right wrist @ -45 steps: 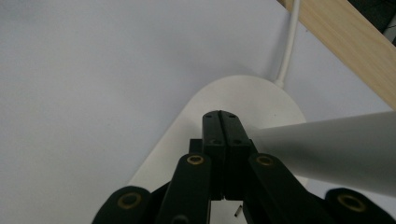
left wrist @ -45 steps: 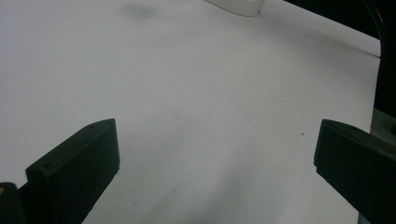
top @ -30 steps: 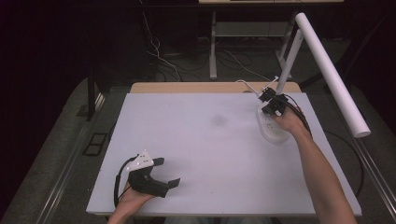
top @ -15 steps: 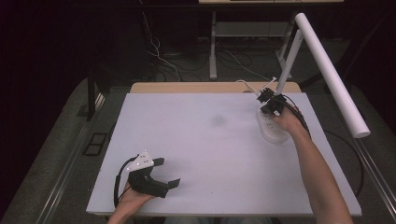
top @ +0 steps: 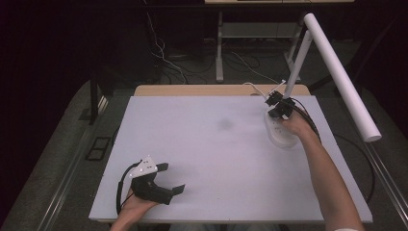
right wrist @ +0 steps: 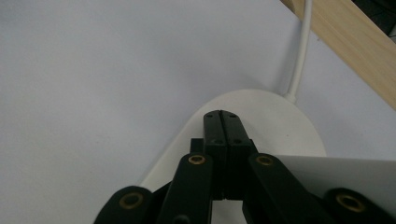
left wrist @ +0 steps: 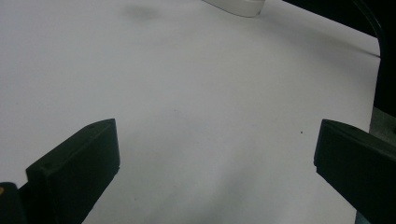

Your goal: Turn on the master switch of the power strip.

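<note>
Right tongs (right wrist: 222,122) pressed together over lamp base (right wrist: 280,126) near table's (top: 216,159) far edge; left tongs (top: 168,179) spread apart near front edge.

Right hand-held gripper (top: 278,107) slightly farther back.

- No readable text, brand, nr or sign anywhere, afaict.
- lamp base (top: 279,132): plain white, no logo or label that can be made out.
- table (top: 211,154): blank white top, just a faint smudge, no markings.
- grey plate (top: 144,168) on the left gripper: a few tiny dots, too small to read as anything.
</note>
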The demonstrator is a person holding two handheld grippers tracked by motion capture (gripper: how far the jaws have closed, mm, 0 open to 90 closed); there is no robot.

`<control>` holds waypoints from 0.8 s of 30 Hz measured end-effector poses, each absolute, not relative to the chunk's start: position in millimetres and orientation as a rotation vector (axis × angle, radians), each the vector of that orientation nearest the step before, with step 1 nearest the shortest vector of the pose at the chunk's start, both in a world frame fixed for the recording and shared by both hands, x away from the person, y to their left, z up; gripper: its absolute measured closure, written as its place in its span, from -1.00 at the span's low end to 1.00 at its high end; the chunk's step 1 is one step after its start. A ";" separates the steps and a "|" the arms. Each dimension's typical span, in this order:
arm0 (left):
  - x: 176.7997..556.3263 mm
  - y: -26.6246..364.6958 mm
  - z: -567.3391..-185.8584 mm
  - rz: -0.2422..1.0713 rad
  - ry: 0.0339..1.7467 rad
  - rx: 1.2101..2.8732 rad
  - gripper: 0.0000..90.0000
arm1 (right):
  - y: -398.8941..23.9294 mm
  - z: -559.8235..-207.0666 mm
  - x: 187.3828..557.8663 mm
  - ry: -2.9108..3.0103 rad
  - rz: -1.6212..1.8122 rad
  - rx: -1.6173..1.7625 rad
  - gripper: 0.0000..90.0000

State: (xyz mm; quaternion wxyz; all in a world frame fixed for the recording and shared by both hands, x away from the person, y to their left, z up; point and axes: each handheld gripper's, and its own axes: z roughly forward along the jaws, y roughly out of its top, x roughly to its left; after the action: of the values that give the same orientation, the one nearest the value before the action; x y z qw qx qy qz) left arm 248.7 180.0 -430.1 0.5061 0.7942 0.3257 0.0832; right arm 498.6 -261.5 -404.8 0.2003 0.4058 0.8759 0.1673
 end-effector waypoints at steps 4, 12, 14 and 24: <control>247.7 180.3 -429.8 0.207 0.787 1.910 -1.00 | -260.1 -405.3 498.8 2.448 0.457 1.118 1.00; 246.1 181.2 -428.8 0.212 0.783 1.911 -1.00 | -257.1 -405.6 498.5 2.447 0.424 1.120 1.00; 245.8 181.4 -428.6 0.213 0.781 1.912 -1.00 | -257.0 -405.8 498.7 2.449 0.424 1.121 1.00; 245.5 182.4 -428.6 0.213 0.780 1.907 -1.00 | -257.1 -406.0 498.6 2.453 0.420 1.107 1.00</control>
State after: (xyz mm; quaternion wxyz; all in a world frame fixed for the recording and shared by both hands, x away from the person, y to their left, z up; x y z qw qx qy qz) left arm 245.5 182.4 -428.6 0.5099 0.7920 0.3240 0.0883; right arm 498.6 -257.1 -406.0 0.2072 0.3974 0.8811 0.1510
